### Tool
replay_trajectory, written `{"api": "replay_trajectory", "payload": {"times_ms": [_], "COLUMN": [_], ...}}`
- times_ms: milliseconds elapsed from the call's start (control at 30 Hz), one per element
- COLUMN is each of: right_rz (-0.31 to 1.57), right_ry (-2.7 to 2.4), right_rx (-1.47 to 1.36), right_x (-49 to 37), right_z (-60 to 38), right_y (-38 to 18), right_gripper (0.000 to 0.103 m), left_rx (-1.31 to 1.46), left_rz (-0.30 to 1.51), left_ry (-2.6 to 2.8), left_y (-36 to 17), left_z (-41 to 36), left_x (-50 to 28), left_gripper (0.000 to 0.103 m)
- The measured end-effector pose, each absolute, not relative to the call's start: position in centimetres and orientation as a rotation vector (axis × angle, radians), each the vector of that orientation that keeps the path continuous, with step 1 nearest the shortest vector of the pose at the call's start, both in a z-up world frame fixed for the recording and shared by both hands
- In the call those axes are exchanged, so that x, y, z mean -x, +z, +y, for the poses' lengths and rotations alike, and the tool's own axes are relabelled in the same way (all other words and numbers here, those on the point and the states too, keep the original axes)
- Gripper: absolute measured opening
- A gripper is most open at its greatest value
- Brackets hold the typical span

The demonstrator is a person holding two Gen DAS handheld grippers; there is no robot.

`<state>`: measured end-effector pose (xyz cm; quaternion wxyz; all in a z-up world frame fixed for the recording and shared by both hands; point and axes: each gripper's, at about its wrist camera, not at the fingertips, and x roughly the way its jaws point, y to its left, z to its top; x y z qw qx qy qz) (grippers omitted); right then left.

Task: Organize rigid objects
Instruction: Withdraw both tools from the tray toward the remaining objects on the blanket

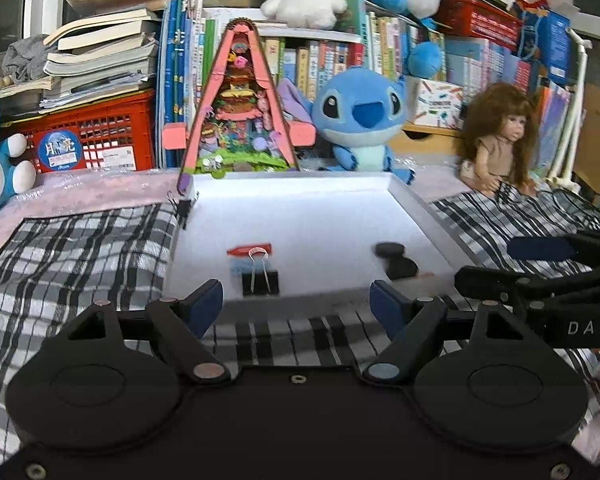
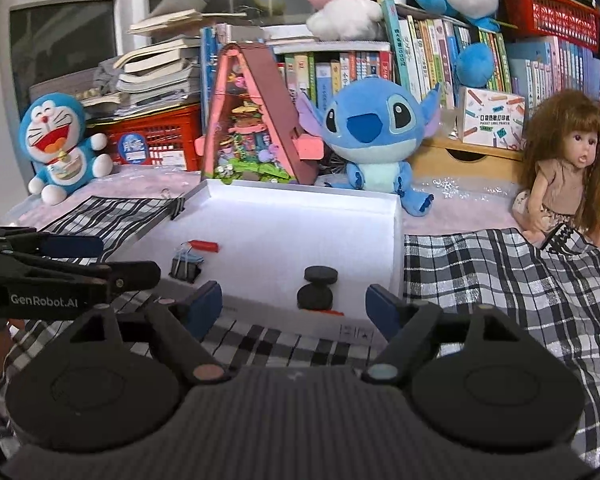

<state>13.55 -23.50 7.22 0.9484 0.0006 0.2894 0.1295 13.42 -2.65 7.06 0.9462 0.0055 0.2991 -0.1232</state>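
A white shallow box [image 1: 300, 208] [image 2: 300, 220] lies on the plaid cloth in front of both grippers. Inside it are a black binder clip [image 1: 260, 282] [image 2: 186, 267] resting on something light blue, a small red piece [image 1: 250, 249] [image 2: 204, 245] just behind it, and two black discs [image 1: 396, 262] [image 2: 318, 286] side by side. My left gripper [image 1: 296, 304] hovers open at the box's near edge, with nothing between its fingers. My right gripper [image 2: 294, 304] is also open and empty, beside the left one. Each gripper shows in the other's view, the right [image 1: 484, 262] and the left [image 2: 128, 259].
A black-and-white plaid cloth [image 1: 80, 248] [image 2: 500, 280] covers the surface. Behind the box stand a pink A-frame model house [image 1: 240, 112], a blue plush [image 2: 376, 128], a doll [image 2: 568, 168], another blue plush [image 2: 60, 148], a red crate [image 1: 100, 132] and shelves of books.
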Motion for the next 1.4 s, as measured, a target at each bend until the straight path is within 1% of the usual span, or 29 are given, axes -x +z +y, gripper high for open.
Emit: {"api": "replay_trajectory", "payload": {"times_ms": [533, 800, 1233, 1400], "right_rz": [0.556, 0.505, 0.479, 0.474], "right_ry": [0.281, 0.247, 0.193, 0.176], "right_rx": [0.036, 0.053, 0.045, 0.067], "right_x": [-8.4, -5.8, -2.5, -1.2], "right_z": [-23.4, -23.2, -23.9, -23.9], "right_y": [5.8, 4.9, 3.2, 2.4], "right_gripper": [0.088, 0.089, 0.09, 0.092], "left_rx": [0.014, -0.003, -0.012, -0.027], "left_rz": [0.604, 0.563, 0.562, 0.571], "left_ry": [-0.267, -0.247, -0.221, -0.227], "left_y": [4.6, 3.6, 2.0, 1.3], "left_z": [-2.3, -2.6, -2.3, -2.5], "left_x": [-7.1, -4.2, -0.8, 0.2], "left_gripper": [0.08, 0.08, 0.08, 0.081]}}
